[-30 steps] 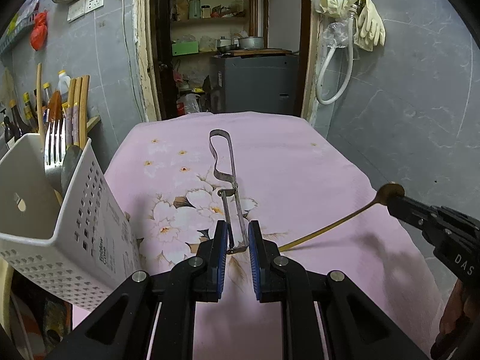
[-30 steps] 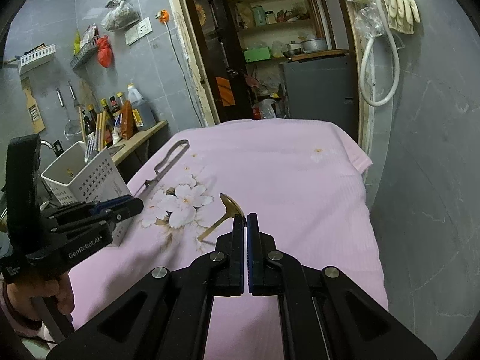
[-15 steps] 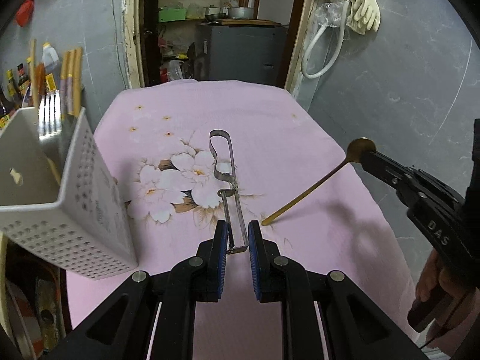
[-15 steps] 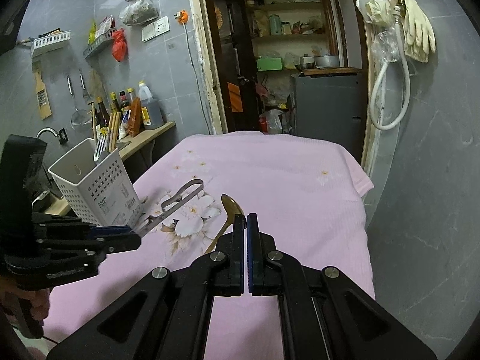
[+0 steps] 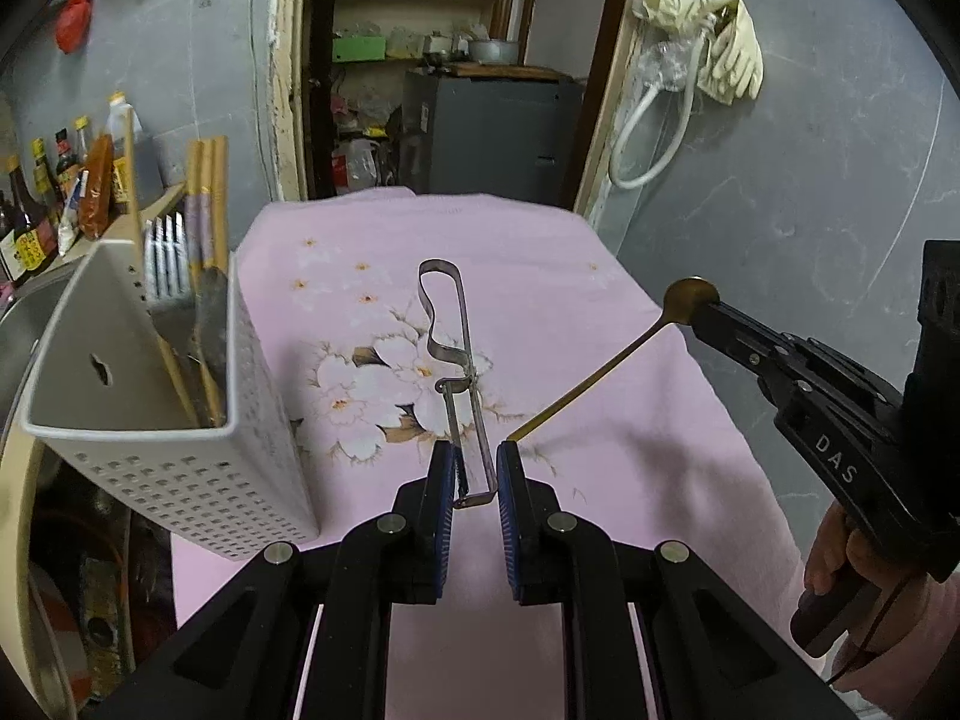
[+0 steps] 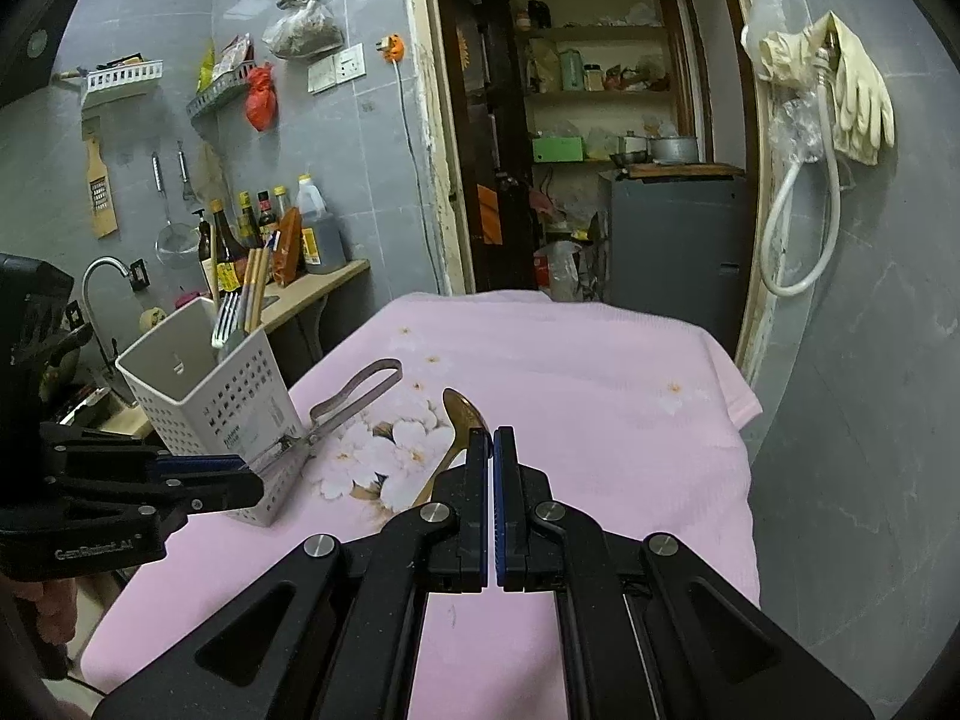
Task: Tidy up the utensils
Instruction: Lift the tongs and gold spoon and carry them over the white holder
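My left gripper [image 5: 475, 468] is shut on the blade end of a metal peeler [image 5: 451, 324], held above the pink floral cloth [image 5: 540, 252]. The peeler also shows in the right wrist view [image 6: 351, 399]. My right gripper [image 6: 493, 444] is shut on a gold spoon [image 6: 462, 420] near its bowl, its handle pointing down toward the cloth. In the left wrist view the spoon [image 5: 606, 369] hangs from the right gripper [image 5: 708, 309]. A white perforated utensil holder [image 5: 144, 396] with a fork, chopsticks and other utensils stands at the left, also seen in the right wrist view [image 6: 210, 396].
A counter with sauce bottles [image 6: 264, 228] and a sink tap [image 6: 105, 276] lies left of the table. A grey cabinet [image 6: 672, 240] stands behind in the doorway. A tiled wall with hose and gloves [image 6: 840, 96] runs along the right.
Both grippers have lifted with their utensils. The spoon has risen and swung up off the cloth. The holder now looks closer to the left gripper.
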The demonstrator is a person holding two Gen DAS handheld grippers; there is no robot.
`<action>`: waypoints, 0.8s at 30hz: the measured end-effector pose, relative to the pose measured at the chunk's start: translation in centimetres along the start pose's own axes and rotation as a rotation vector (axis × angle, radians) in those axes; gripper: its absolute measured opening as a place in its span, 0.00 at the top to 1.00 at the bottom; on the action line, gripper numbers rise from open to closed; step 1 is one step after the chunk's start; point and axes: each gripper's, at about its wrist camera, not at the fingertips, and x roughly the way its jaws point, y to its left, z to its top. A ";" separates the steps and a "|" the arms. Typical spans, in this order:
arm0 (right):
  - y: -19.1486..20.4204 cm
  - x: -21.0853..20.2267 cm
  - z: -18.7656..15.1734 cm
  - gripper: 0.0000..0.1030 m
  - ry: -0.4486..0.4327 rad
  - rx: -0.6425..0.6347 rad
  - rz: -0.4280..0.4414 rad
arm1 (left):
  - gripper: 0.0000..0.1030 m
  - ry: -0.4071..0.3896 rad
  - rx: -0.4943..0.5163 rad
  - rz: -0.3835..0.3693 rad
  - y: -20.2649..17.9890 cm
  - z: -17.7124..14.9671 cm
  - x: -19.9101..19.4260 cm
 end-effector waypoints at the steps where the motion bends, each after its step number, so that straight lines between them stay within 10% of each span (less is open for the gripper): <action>1: 0.1 -0.1 0.3 0.98 -0.004 -0.002 0.002 | 0.87 -0.004 -0.002 0.000 0.1 0.1 -0.3; 24: 8.0 -2.3 10.0 0.98 -0.216 -0.120 0.129 | 0.87 -0.082 -0.133 0.093 5.5 0.8 -10.5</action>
